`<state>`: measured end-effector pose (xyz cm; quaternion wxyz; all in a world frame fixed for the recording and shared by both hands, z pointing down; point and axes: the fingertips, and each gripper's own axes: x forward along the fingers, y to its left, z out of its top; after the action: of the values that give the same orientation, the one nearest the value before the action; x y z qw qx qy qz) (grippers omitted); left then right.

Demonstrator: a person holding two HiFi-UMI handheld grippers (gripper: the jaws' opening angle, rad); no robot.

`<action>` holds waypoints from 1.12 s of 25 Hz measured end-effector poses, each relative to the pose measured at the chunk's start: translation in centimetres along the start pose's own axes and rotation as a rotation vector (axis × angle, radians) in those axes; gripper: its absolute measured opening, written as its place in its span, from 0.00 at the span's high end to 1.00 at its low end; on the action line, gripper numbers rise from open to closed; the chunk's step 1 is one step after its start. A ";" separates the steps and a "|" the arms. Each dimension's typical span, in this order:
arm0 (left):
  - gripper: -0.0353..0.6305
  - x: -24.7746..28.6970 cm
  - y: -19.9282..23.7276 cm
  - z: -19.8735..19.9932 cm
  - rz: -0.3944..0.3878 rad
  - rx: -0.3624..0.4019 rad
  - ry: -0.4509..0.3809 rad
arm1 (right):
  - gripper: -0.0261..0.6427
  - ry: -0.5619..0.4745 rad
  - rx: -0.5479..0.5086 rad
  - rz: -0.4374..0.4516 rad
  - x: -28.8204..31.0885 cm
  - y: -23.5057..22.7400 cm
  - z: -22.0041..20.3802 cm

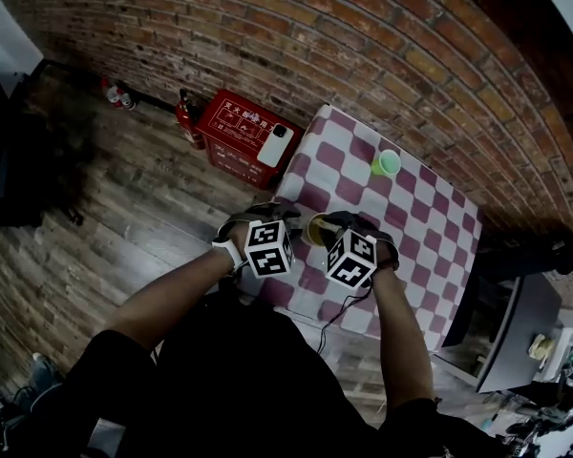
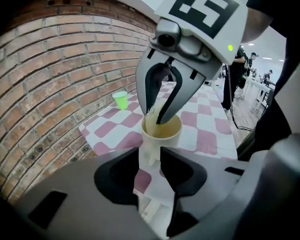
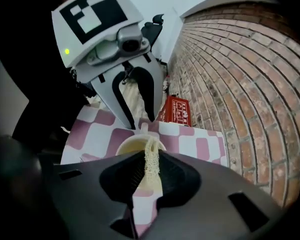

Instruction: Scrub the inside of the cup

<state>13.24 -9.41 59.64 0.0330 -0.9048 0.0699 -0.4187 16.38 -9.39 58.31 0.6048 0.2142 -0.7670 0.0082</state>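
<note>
The cream cup [image 1: 315, 230] [image 2: 163, 134] [image 3: 131, 144] stands upright near the near left edge of the checked tabletop [image 1: 415, 246]. The left gripper [image 2: 151, 160] [image 3: 138, 124] is clamped on the cup's handle. The right gripper [image 3: 151, 168] [image 2: 155, 117] pinches a pale fibrous scrubber [image 3: 151, 158], and its tips reach down into the cup's mouth. A green cup [image 1: 387, 163] [image 2: 120, 100] sits well apart at the tabletop's far side. A red box [image 1: 244, 137] [image 3: 179, 112] lies on the floor to the left, against the brick wall [image 1: 363, 46].

Pink-white checked tablecloth [image 2: 210, 134]; cream cup [image 2: 165, 136]; pale scrubber [image 3: 151, 159]; green cup [image 2: 120, 100].
</note>
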 end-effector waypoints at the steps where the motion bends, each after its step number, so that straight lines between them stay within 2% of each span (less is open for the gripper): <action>1: 0.73 0.1 0.0 0.0 -0.001 -0.002 0.001 | 0.85 0.008 0.009 0.005 0.7 0.2 -0.2; 6: 0.73 0.2 -0.2 -0.5 -0.012 -0.035 0.008 | 0.85 0.029 0.159 0.072 2.7 1.0 -1.0; 9: 0.73 0.2 -0.3 -0.8 -0.011 -0.044 0.012 | 0.85 0.003 0.250 0.132 2.0 1.5 -0.8; 14: 0.73 0.3 -0.4 -0.4 -0.010 -0.044 0.006 | 0.85 -0.105 0.482 0.236 -0.3 0.9 -0.1; 18: 0.73 0.4 -0.1 -0.2 -0.006 -0.042 0.003 | 0.85 -0.229 0.631 0.281 -4.0 -0.7 0.9; 20: 0.73 0.4 0.0 -0.2 -0.005 -0.047 0.006 | 0.85 -0.314 0.683 0.275 -6.5 -1.9 1.3; 22: 0.73 0.4 0.0 -0.4 -0.007 -0.055 0.007 | 0.85 -0.361 0.711 0.229 -8.5 -3.3 1.2; 25: 0.73 0.4 0.1 -0.5 -0.008 -0.064 0.008 | 0.85 -0.332 0.695 0.146 -9.1 -4.4 0.5; 28: 0.73 0.5 0.0 -0.4 -0.006 -0.070 0.008 | 0.85 -0.247 0.689 0.141 -6.5 -3.2 -0.1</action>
<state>13.20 -9.51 60.28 -0.0005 -0.9039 0.0818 -0.4199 18.76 -10.23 51.51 0.3979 0.3514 -0.7993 0.2816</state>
